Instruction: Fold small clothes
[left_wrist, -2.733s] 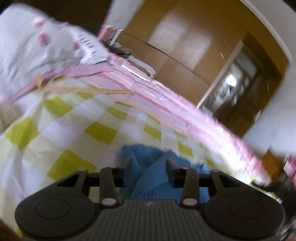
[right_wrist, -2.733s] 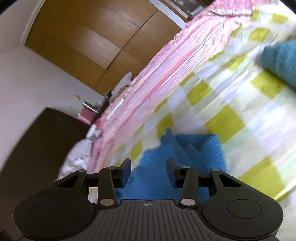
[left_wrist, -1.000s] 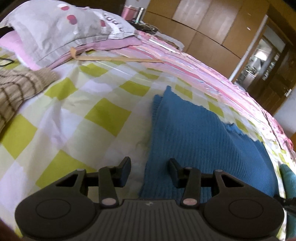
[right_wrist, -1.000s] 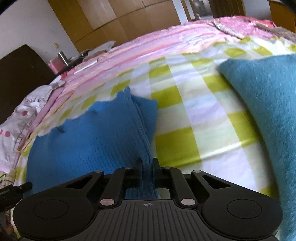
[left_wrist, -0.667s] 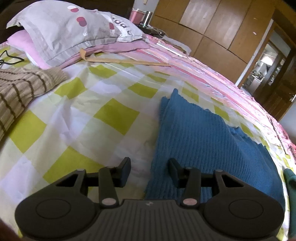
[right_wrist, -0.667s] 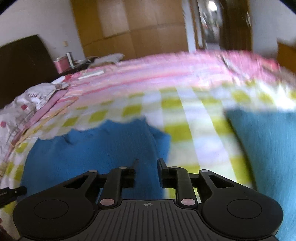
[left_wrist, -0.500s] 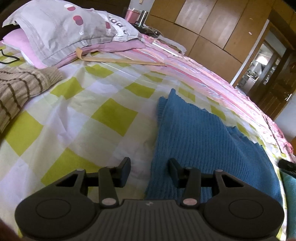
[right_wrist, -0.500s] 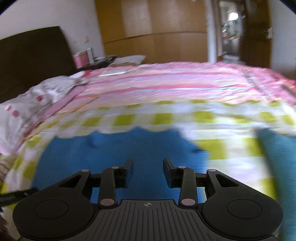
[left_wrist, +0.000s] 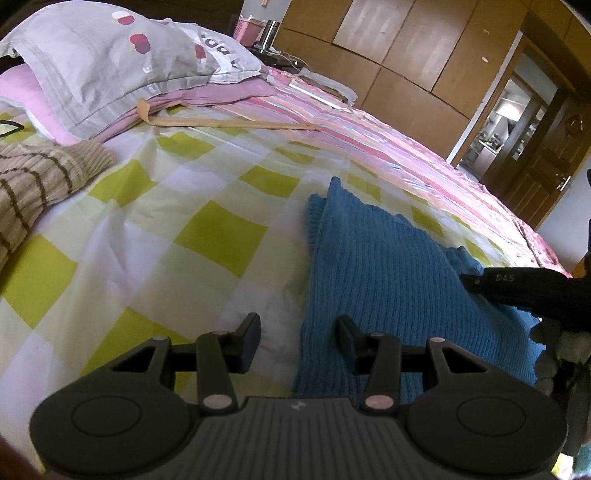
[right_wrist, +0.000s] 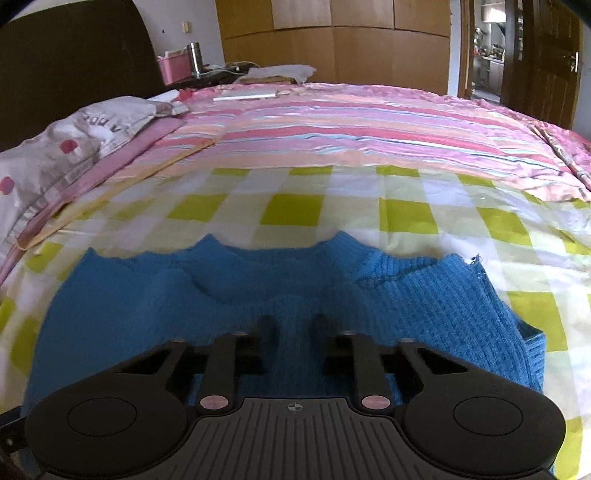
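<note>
A blue knit sweater (left_wrist: 388, 258) lies flat on the yellow-checked bedsheet (left_wrist: 147, 221), its neckline (right_wrist: 266, 269) toward the far side in the right wrist view. My left gripper (left_wrist: 297, 332) is open and straddles the sweater's near left edge, with the right finger over the knit and the left finger over the sheet. My right gripper (right_wrist: 294, 334) sits over the middle of the sweater's near edge. Its jaws are closing with blue knit between them, and a gap still shows. The right gripper's black body (left_wrist: 517, 284) and a gloved hand (left_wrist: 554, 343) enter the left wrist view.
A brown striped garment (left_wrist: 33, 184) lies at the left and a grey pillow (left_wrist: 110, 62) on pink bedding behind it. A pink striped blanket (right_wrist: 351, 125) covers the far half of the bed. Wooden wardrobes (right_wrist: 332, 44) and a doorway (left_wrist: 517, 122) stand beyond.
The right gripper let go of the sweater's right edge and swung left to the middle of the near edge, its jaws opening wide, then narrowing. The left gripper stayed put.
</note>
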